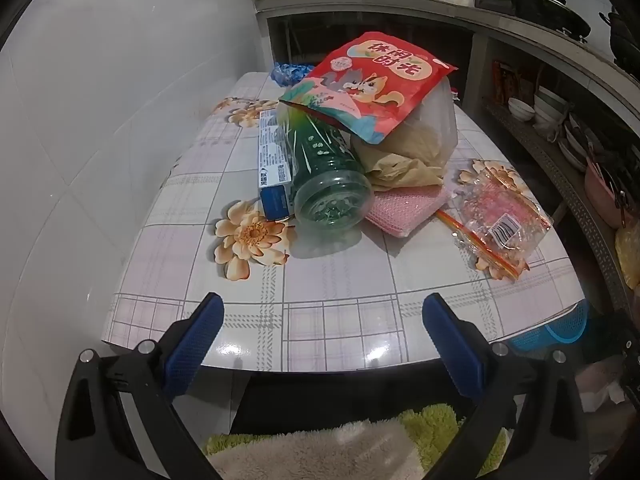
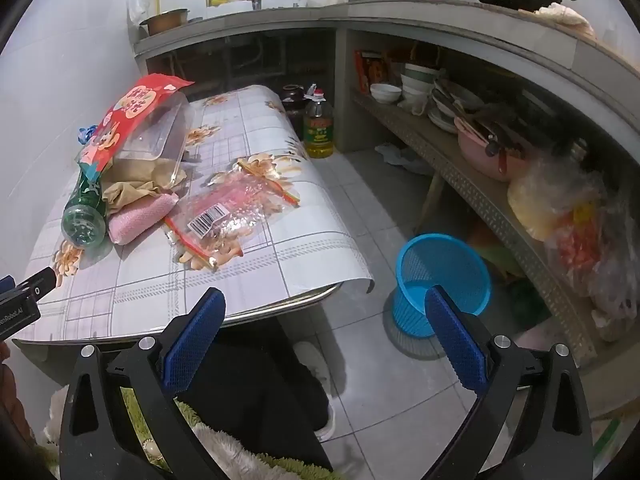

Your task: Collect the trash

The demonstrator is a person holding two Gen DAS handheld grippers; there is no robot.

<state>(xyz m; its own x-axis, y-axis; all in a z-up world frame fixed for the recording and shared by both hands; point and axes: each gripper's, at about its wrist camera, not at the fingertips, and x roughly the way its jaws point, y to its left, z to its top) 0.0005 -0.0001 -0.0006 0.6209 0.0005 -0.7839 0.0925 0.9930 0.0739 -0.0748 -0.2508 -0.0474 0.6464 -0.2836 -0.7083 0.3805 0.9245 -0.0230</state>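
A pile of trash lies on the floral table (image 1: pixel 328 280): a green plastic bottle (image 1: pixel 328 176) on its side, a blue-white box (image 1: pixel 272 172), a red snack bag (image 1: pixel 372 80) on a clear container (image 1: pixel 436 120), crumpled brown paper (image 1: pixel 400 164), a pink sponge cloth (image 1: pixel 404 208) and a clear zip bag (image 1: pixel 500 220). My left gripper (image 1: pixel 322 308) is open and empty at the table's near edge. My right gripper (image 2: pixel 326 300) is open and empty, off the table's right corner. A blue trash basket (image 2: pixel 440 280) stands on the floor, right of the table (image 2: pixel 280 248).
A white tiled wall (image 1: pixel 100 140) runs along the table's left side. Shelves with bowls and pans (image 2: pixel 460 120) line the right. An oil bottle (image 2: pixel 318 124) stands on the floor behind the table. A counter with a sink (image 2: pixel 260 4) is at the back.
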